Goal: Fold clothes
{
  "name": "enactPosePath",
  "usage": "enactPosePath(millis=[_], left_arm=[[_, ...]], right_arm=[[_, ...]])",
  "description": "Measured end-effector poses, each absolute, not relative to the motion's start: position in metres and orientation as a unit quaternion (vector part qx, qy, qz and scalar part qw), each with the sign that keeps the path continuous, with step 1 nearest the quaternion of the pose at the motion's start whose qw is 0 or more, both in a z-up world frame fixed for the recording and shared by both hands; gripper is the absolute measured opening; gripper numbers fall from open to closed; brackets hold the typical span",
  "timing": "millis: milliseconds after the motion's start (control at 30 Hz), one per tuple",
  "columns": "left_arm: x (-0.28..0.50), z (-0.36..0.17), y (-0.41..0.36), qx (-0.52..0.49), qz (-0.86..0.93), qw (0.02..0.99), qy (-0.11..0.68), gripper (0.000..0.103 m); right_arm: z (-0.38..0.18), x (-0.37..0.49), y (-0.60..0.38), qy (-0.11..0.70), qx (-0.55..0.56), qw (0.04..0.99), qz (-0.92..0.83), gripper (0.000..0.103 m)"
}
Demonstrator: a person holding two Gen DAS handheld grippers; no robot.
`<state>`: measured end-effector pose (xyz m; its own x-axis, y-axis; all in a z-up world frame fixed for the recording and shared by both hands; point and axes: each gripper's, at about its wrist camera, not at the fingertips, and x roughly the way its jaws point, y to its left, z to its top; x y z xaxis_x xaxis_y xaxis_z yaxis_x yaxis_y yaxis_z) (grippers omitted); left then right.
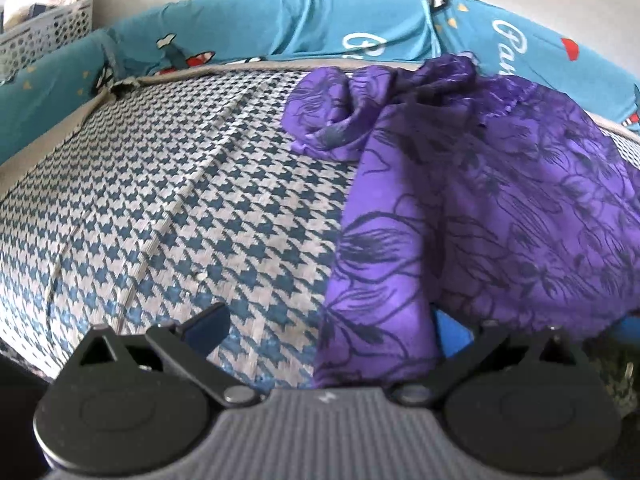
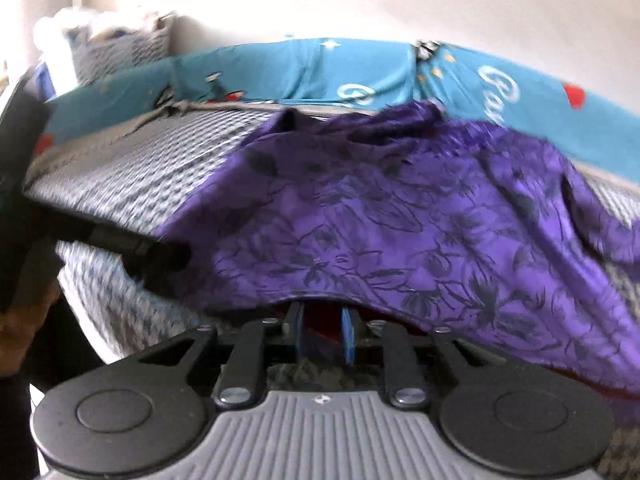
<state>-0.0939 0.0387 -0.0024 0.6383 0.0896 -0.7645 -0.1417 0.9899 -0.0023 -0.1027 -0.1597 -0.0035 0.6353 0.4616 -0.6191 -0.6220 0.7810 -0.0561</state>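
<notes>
A purple garment (image 1: 480,200) with a dark flower print lies crumpled on the right half of a houndstooth mat (image 1: 180,200), one part rolled up near the far edge. My left gripper (image 1: 332,328) stands open and wide. Its left finger is over bare mat, and the garment's near edge drapes over its right finger. In the right wrist view the garment (image 2: 400,220) rises toward my right gripper (image 2: 323,320). The blue pads stand close together and the hem lies over the hidden tips, pinched there. A black finger (image 2: 160,256) of the left gripper reaches the garment's left edge.
A teal padded bumper (image 1: 280,28) with cartoon prints and white lettering runs along the mat's far and left sides. A white perforated basket (image 1: 48,28) stands beyond the far left corner. Behind it all is a pale wall (image 2: 360,0).
</notes>
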Motion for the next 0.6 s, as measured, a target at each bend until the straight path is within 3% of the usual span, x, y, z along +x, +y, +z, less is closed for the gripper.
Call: enactPosePath(millis=[133,233,300,600], left_arm=[[-0.094,-0.003,0.042,-0.041,0.064,0.903,0.423,0.103],[-0.094,-0.004,0.043,-0.047,0.064,0.903,0.423,0.103],[-0.095,-0.004,0.044,-0.05,0.063,0.903,0.423,0.103],[-0.096,-0.003,0.046,-0.054,0.065,0.903,0.42,0.103]], right_arm=[[-0.016,-0.105,-0.147,0.294,-0.172,0.891,0.299,0.021],[-0.02,-0.105,-0.145,0.301,-0.176,0.885,0.309,0.033],[-0.022,-0.108,-0.144,0.3,-0.182,0.882,0.315,0.036],[-0.036,-0.111,-0.131,0.278,-0.222,0.881,0.312,0.037]])
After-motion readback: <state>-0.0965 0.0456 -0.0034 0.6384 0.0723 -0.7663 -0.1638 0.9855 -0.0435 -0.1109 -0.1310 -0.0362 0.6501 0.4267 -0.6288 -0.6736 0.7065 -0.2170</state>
